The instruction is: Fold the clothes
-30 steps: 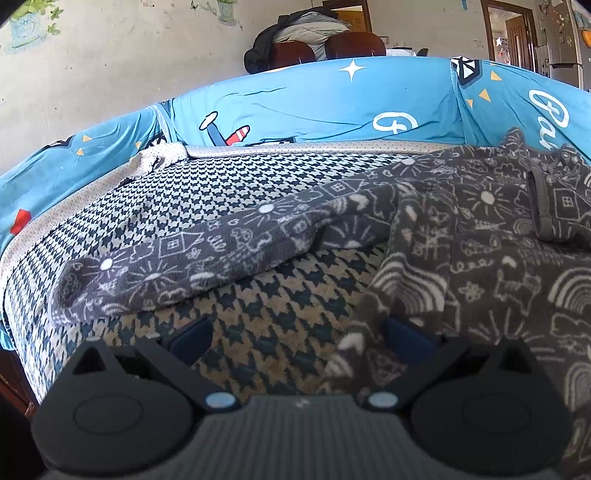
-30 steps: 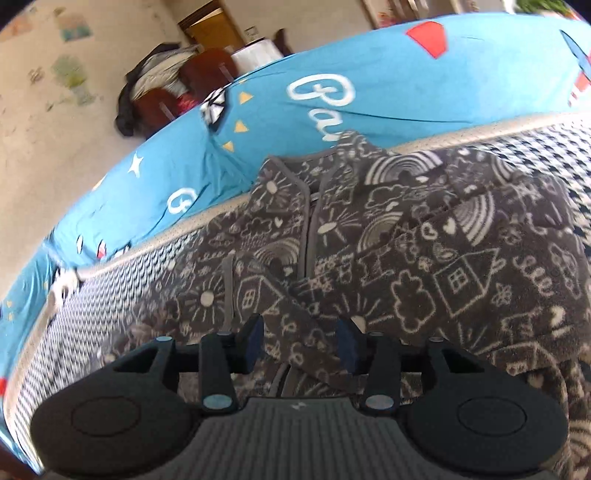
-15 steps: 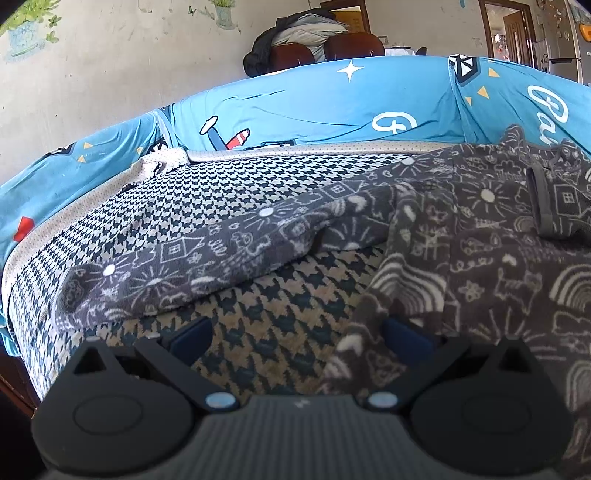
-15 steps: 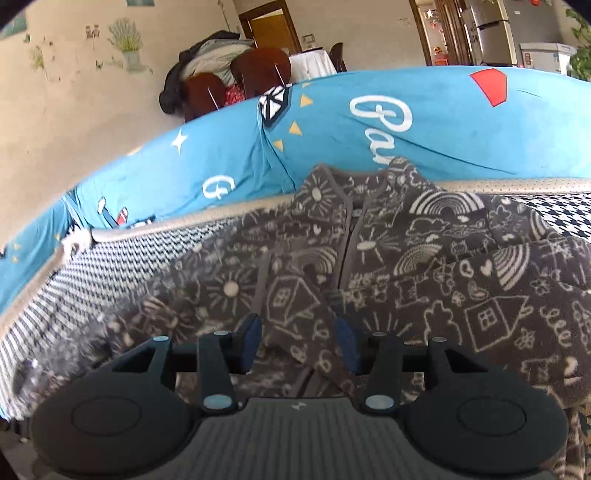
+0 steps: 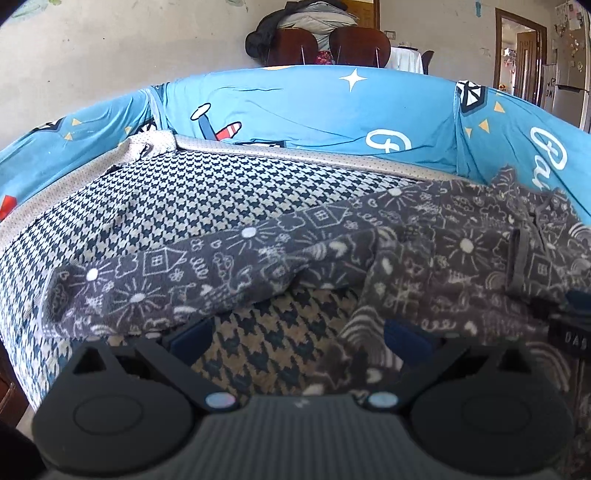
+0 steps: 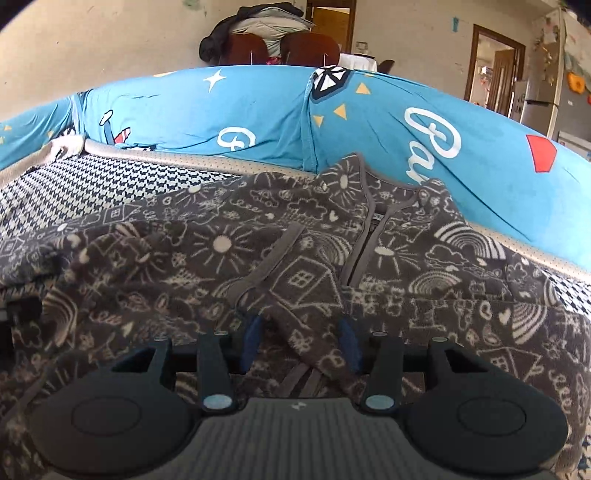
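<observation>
A dark grey fleece jacket (image 6: 221, 258) with white doodle print lies zipper-up on the houndstooth cushion (image 5: 207, 199). Its left sleeve (image 5: 184, 280) stretches out flat toward the cushion's left end. My right gripper (image 6: 300, 341) sits over the chest, shut on a thick fold of the other sleeve (image 6: 314, 347) that runs between its blue pads. My left gripper (image 5: 297, 338) hovers at the jacket's lower left hem, jaws wide open over bare cushion. The hem (image 5: 369, 332) drapes in front of its right pad. Part of the right gripper (image 5: 570, 325) shows at that view's right edge.
Blue cartoon-print cushions (image 5: 332, 110) form the sofa's back and left arm. The cushion's front edge (image 5: 22, 332) drops off at the lower left. Behind the sofa stand chairs piled with clothes (image 5: 314, 33), and a doorway (image 5: 521, 62) is at the right.
The right gripper has rolled level and shifted left over the chest, the sleeve fold still between its pads. The left gripper has risen slightly and stayed open.
</observation>
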